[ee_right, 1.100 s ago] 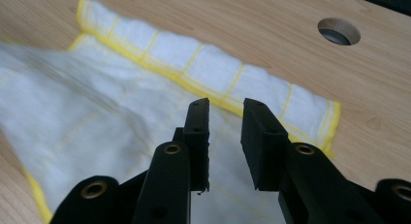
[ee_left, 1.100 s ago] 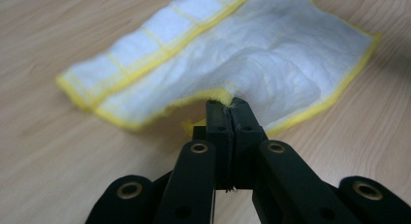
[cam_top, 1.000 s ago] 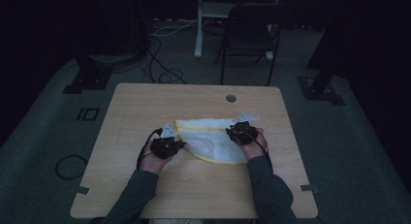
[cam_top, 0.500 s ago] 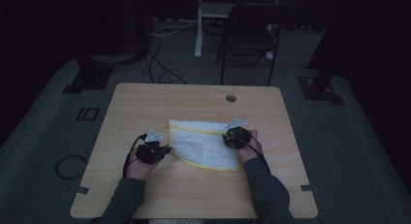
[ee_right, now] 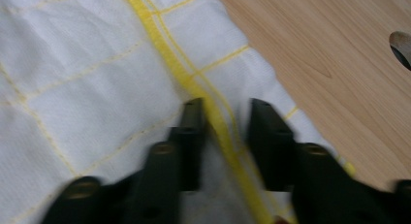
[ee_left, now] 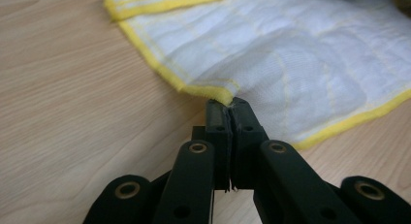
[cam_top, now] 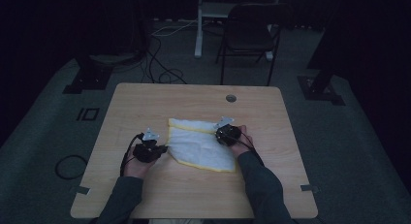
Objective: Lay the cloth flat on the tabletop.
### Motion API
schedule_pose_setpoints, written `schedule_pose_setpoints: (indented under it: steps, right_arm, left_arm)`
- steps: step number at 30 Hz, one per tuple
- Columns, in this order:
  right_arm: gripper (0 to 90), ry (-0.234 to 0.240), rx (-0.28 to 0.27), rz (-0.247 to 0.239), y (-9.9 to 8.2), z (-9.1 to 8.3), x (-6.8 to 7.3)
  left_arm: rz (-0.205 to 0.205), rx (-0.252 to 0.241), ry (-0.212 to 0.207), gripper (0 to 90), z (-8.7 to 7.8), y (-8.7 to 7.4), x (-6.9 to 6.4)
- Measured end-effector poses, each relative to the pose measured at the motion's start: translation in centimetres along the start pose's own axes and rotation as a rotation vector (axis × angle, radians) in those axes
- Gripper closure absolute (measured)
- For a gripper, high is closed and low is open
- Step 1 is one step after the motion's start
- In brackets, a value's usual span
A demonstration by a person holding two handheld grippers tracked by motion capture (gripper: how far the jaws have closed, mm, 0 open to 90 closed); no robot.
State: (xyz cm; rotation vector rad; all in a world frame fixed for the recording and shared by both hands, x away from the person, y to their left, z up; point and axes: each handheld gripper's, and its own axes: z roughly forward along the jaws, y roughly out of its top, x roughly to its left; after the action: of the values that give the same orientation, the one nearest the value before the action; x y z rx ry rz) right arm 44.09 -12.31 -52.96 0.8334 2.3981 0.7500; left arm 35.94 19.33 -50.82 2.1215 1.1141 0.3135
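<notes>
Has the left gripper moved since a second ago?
Yes. In the high view the left gripper has slid toward the table's left edge and slightly nearer the person, drawing the cloth's corner along.

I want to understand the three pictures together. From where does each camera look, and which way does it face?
High view: above the person's side, looking forward and down on the wooden table; both forearms and both tongs show.
Left gripper view: on the left tongs, looking along shut jaws pinching the cloth's yellow-edged corner.
Right gripper view: on the right tongs, looking down; jaws apart astride a yellow hem.
All three share the white, yellow-edged cloth and the table.
</notes>
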Motion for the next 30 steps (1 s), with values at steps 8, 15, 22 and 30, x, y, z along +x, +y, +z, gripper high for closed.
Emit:
schedule_pose_setpoints:
  steps: [8, 15, 22, 30]
  right_arm:
    - [82.4, 0.0, -0.023, 0.103, 0.2, -1.0, -1.4]
    - [87.7, -0.066, -0.01, 0.194, -0.6, -2.3, -3.8]
    - [87.7, -0.087, 0.012, 0.246, -1.4, -2.4, -5.1]
    - [80.2, -0.148, 0.033, 0.327, -2.2, -2.5, -6.6]
  left_arm:
    - [-0.038, 0.051, 0.018, 88.6, 0.5, -0.4, 1.3]
    - [-0.091, 0.087, 0.059, 86.7, 1.0, -1.3, 2.7]
    - [-0.11, 0.082, 0.086, 82.9, 0.3, -1.8, 3.6]
    - [-0.088, 0.056, 0.076, 78.9, 0.5, -1.4, 3.2]
